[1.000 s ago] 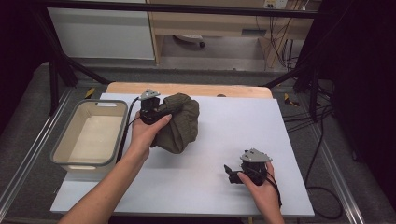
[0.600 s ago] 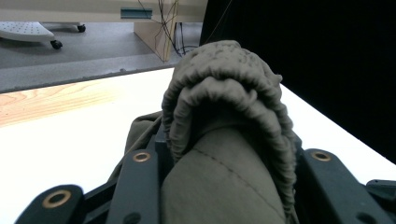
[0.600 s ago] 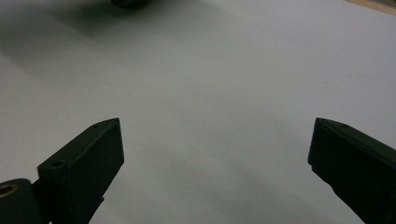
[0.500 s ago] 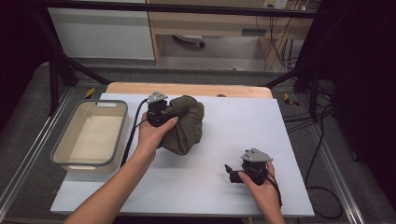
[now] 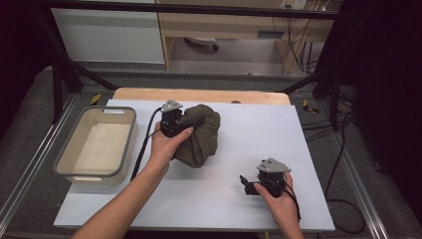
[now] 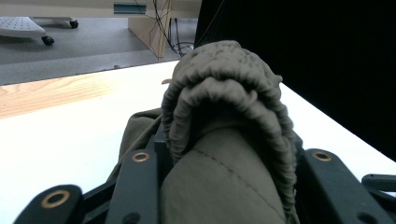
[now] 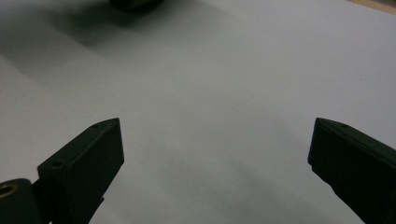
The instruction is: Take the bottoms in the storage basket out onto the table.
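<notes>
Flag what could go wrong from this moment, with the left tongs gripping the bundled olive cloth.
1. The left tongs pinch just a gathered fold of the olive cloth; the rest hangs loose and could slip free or drag across the table.
2. The right tongs rest open and apart, so nothing supports the bundle's sagging lower end.

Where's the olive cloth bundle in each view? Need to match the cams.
High view: olive cloth bundle at table centre-left, right of the tub, clamped by the left gripper.
Left gripper view: bundle at centre, bunched between the two black jaws.
Right gripper view: a dark edge at the top, left of centre, probably the bundle; too cropped to be sure.
Shared landmark: the white tabletop.
</notes>
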Demonstrator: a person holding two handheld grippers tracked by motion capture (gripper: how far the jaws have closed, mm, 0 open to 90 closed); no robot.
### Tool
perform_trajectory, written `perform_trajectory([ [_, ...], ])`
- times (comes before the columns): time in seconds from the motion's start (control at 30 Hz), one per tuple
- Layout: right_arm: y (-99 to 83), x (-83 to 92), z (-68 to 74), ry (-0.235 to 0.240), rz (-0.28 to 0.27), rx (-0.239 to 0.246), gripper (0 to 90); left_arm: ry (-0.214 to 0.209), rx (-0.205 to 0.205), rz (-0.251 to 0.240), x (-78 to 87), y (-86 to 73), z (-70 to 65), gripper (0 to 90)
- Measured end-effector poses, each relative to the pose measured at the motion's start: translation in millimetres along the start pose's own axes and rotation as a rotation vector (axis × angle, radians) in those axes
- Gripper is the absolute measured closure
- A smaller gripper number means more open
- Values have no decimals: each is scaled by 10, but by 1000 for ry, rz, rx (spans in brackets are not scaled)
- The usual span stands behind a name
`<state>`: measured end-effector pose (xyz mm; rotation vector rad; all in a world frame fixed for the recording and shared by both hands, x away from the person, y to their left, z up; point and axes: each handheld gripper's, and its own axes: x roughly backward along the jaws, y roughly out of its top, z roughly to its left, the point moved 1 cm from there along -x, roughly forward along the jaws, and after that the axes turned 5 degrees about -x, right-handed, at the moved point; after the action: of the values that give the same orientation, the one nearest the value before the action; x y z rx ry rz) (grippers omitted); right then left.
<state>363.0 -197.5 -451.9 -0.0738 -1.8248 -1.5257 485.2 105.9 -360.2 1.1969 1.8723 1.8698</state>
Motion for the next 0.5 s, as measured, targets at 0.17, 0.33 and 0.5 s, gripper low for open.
perform_trajectory([
  [0.17,-2,1,-4,1,0,1,40,-9,-1,6,-29,-35,-33,557],
  [0.33,-2,3,0,1,-1,0,40,-17,1,10,-46,-66,-56,556],
  [0.5,-4,3,-1,2,4,0,40,-21,-3,15,-62,-86,-70,551],
])
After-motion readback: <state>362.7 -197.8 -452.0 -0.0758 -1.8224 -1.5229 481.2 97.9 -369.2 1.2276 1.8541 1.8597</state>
